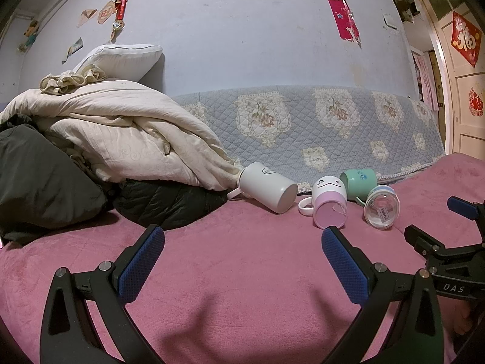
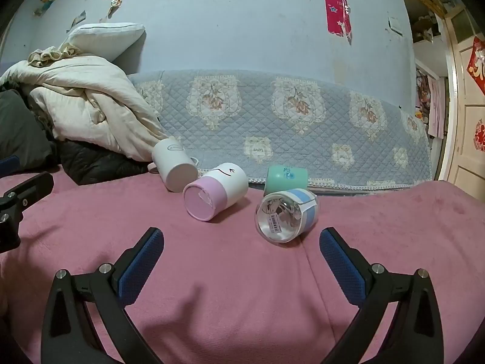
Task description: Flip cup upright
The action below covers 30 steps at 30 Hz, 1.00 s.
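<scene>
Several cups lie on their sides on the pink blanket: a white mug, a pink-and-white mug, a green cup and a clear glass cup with a blue band. My left gripper is open and empty, short of the cups. My right gripper is open and empty, with the clear cup just ahead between its fingertips. The right gripper also shows in the left wrist view.
A heap of cream bedding and dark jackets lies at the left, touching the white mug. A quilted blue cover runs along the wall behind the cups. A door stands at the right.
</scene>
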Tool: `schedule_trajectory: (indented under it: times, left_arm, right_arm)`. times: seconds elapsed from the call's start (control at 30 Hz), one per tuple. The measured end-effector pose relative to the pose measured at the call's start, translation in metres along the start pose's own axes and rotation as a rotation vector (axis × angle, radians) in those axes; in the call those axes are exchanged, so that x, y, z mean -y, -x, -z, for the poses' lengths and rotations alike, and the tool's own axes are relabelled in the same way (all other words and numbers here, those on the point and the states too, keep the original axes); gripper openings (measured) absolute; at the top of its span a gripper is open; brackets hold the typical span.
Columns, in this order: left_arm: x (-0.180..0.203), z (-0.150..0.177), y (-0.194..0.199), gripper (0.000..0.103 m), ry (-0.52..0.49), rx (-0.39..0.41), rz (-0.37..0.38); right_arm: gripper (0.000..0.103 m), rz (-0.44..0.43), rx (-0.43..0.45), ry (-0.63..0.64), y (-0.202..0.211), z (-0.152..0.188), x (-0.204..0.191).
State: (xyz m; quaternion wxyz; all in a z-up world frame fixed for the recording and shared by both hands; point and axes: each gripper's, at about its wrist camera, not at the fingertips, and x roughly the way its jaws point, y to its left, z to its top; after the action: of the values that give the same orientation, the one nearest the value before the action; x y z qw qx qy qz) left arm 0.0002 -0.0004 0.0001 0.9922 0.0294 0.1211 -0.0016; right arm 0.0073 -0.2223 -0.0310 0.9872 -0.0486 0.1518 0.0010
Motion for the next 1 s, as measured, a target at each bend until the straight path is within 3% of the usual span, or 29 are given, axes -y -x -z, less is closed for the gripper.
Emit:
schedule_trajectory:
  times: [1.0]
  left_arm:
    - [-0.0002,-0.0001,0.0005,0.103,0.001,-0.003,0.001]
  right_arm:
    - [0.103,0.001,-0.013,0.014,-0.0035,-0.0002,-0.0047]
